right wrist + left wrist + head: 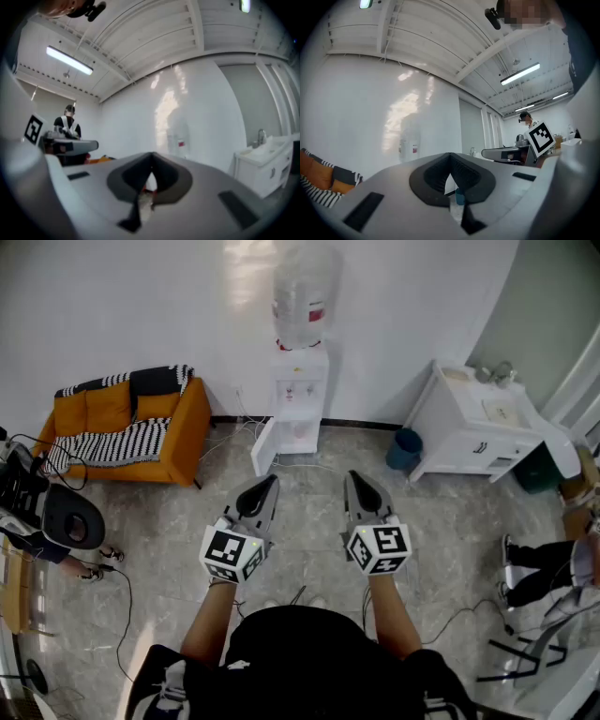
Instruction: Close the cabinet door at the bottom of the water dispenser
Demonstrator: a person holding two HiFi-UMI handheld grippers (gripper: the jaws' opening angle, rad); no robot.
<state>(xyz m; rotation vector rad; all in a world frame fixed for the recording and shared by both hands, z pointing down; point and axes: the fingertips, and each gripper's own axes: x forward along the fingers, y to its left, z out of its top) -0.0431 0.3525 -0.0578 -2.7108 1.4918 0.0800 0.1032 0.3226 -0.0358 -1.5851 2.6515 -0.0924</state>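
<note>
Left hand-held gripper (270, 486), right hand-held gripper (356, 482) closed, empty; cabinet door (263, 448) ajar beyond floor (309, 498).

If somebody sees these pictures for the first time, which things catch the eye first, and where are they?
The white water dispenser against the far wall stands out, its bottom cabinet door hanging open. Left of it sits an orange sofa with striped cloth. In the foreground, the left gripper and right gripper point toward the dispenser, both shut and empty.
</note>
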